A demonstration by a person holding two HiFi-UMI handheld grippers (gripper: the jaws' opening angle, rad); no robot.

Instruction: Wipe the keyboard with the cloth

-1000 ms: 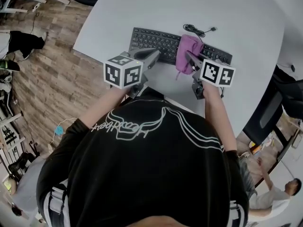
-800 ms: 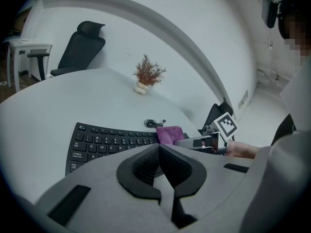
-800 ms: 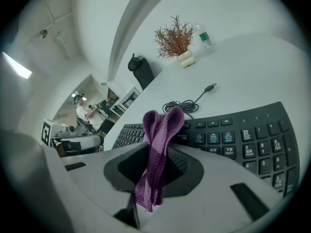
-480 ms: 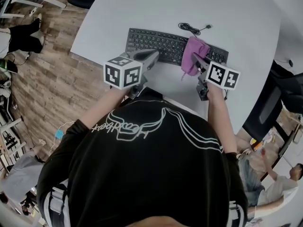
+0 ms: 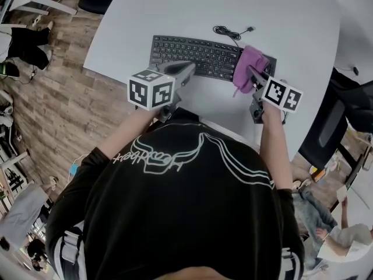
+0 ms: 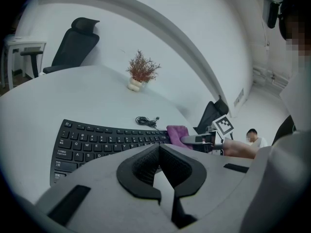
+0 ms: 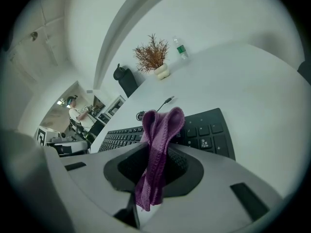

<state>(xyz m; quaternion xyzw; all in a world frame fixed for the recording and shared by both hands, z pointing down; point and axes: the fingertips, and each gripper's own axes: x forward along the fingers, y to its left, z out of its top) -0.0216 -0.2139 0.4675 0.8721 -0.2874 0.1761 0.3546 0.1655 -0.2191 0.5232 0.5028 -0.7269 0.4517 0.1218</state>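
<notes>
A black keyboard (image 5: pixel 195 54) lies across the white round table (image 5: pixel 280 16). A purple cloth (image 5: pixel 249 69) rests on the keyboard's right end, pinched in my right gripper (image 5: pixel 254 74). In the right gripper view the cloth (image 7: pixel 158 144) hangs folded between the shut jaws, over the number-pad keys (image 7: pixel 209 132). My left gripper (image 5: pixel 185 72) hovers at the keyboard's near edge around the middle, jaws together with nothing in them. In the left gripper view the keyboard (image 6: pixel 97 140) stretches ahead, with the cloth (image 6: pixel 179 131) at its far right end.
The keyboard's coiled black cable (image 5: pixel 229 31) lies behind it. A small potted dried plant (image 6: pixel 141 74) and a bottle (image 7: pixel 181 49) stand further back on the table. Black office chairs (image 6: pixel 73 42) flank the table. Wood floor (image 5: pixel 46 98) lies to the left.
My right gripper has dragged the cloth rightward along the keyboard, from near its middle to its right end. The left gripper has stayed where it was.
</notes>
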